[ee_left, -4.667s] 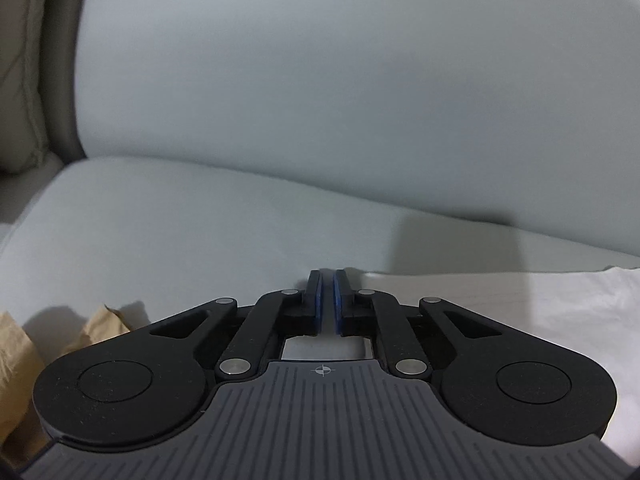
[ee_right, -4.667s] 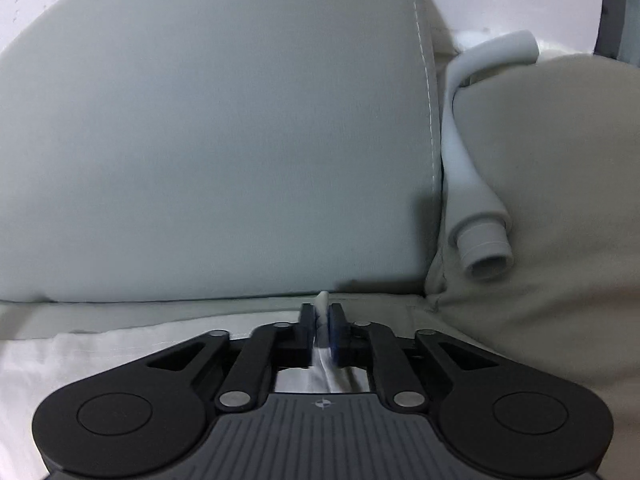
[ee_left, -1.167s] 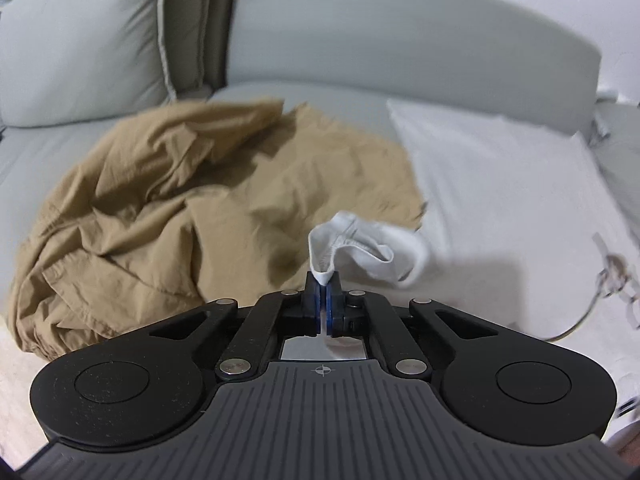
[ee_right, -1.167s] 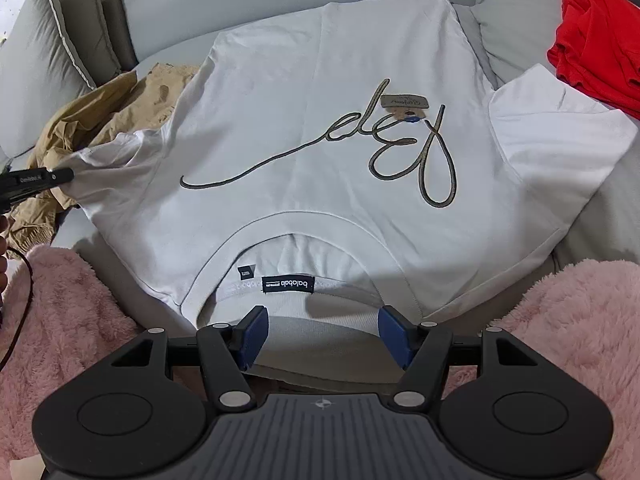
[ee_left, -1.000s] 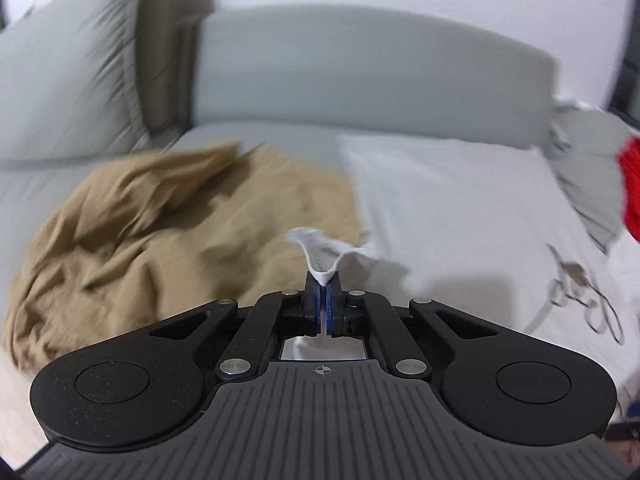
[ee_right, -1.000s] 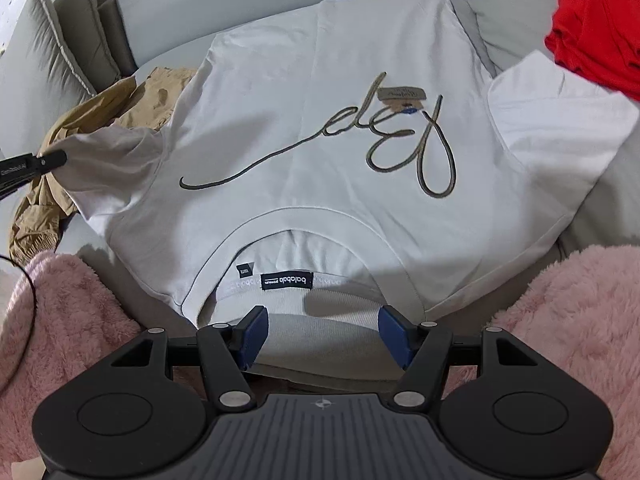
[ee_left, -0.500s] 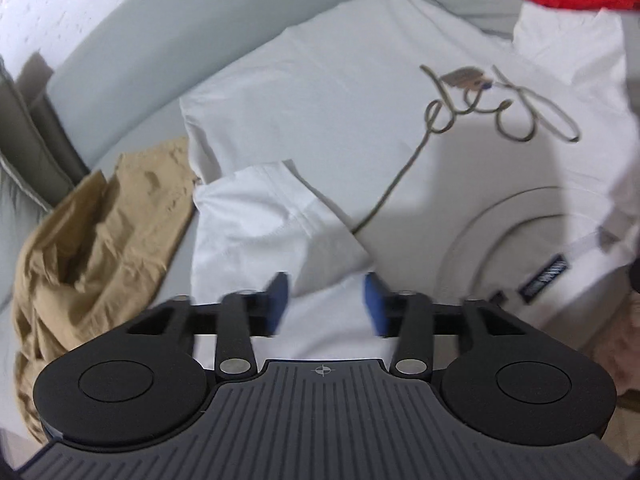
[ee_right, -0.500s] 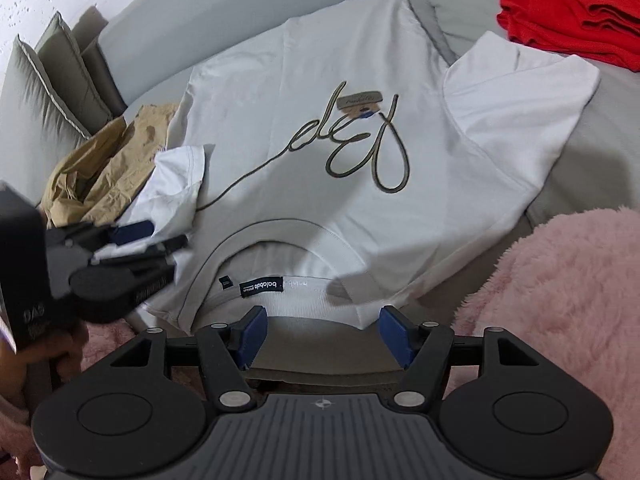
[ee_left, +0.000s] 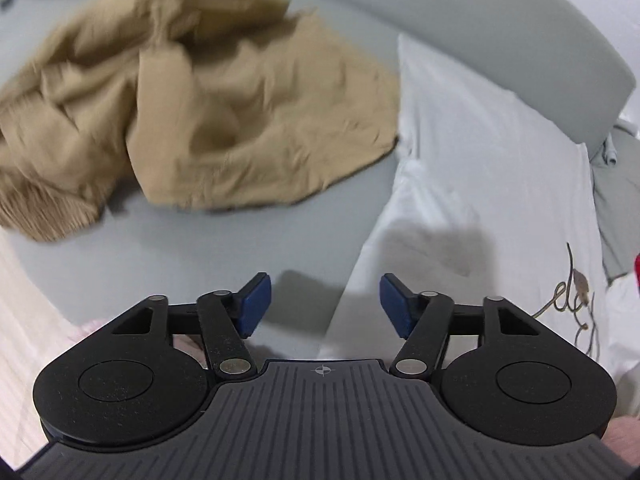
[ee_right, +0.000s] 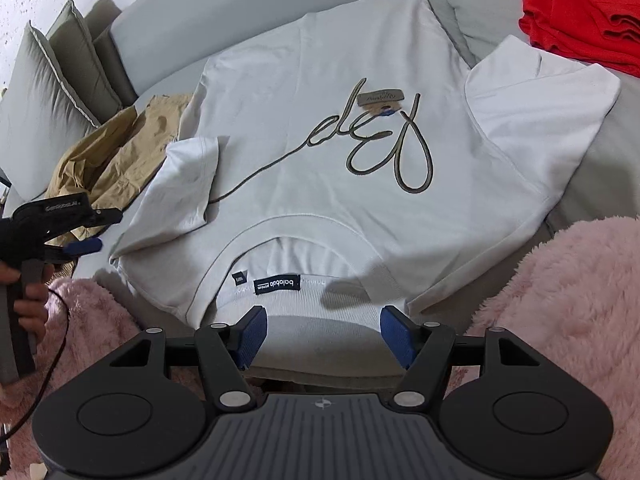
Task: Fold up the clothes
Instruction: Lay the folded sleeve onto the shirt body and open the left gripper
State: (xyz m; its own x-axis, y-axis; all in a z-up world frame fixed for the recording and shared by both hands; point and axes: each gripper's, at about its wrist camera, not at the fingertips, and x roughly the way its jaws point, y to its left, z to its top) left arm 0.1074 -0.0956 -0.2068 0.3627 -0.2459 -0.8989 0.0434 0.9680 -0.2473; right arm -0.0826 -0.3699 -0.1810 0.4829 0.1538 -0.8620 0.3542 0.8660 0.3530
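Observation:
A white T-shirt [ee_right: 340, 80] with a looping script print lies face up on the grey sofa, collar [ee_right: 304, 280] nearest me. Its left sleeve [ee_right: 188, 176] is folded in over the body, while the right sleeve [ee_right: 540, 92] lies spread out. My right gripper [ee_right: 323, 336] hovers open just above the collar, holding nothing. My left gripper [ee_left: 324, 304] is at the shirt's left edge [ee_left: 480, 160]; its jaws are closing, with no cloth pinched between them. The right wrist view shows the left gripper [ee_right: 104, 229] beside the folded sleeve.
A crumpled tan garment [ee_left: 200, 100] lies left of the shirt on the sofa seat [ee_left: 200, 248]. A red garment [ee_right: 580, 12] sits at the far right. Pink fluffy fabric [ee_right: 560, 300] borders the near side. Grey cushions [ee_right: 40, 92] stand at the back left.
The left gripper let go of the left sleeve, which now lies folded onto the shirt. It opened and swung back to the shirt's left edge. The right gripper barely moved.

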